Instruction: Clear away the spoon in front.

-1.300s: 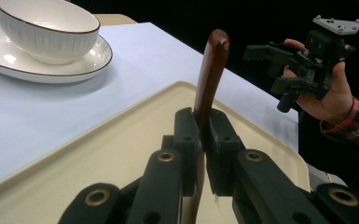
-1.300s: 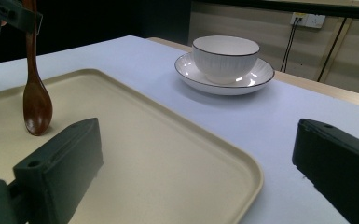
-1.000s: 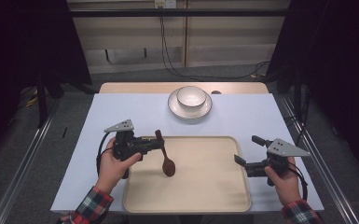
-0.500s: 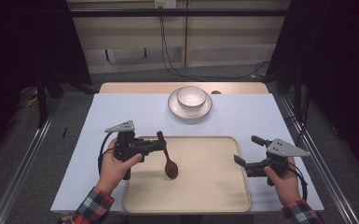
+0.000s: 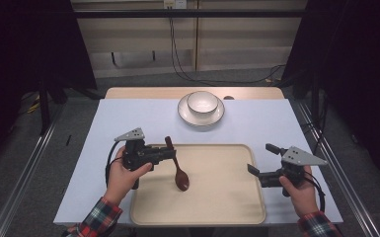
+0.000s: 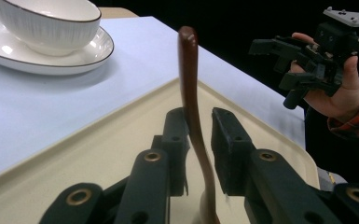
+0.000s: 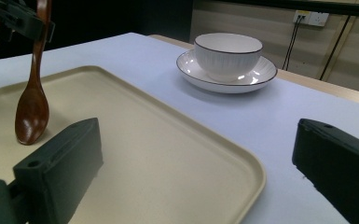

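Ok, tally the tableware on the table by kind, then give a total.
Spoon: 1, wooden, between the left tool's jaws
Bowl: 1
Saucer: 1, under the bowl
Tray: 1
Total: 4

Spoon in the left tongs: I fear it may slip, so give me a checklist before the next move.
1. Left tongs around the spoon handle: ok.
2. Firm clamp on both sides: cannot tell; a gap shows beside the handle.
3. Spoon's bowl end over the tray: ok.
4. Right tongs open, empty, apart from the spoon: ok.
5. Bowl upright on its plate, beyond the tray: ok.
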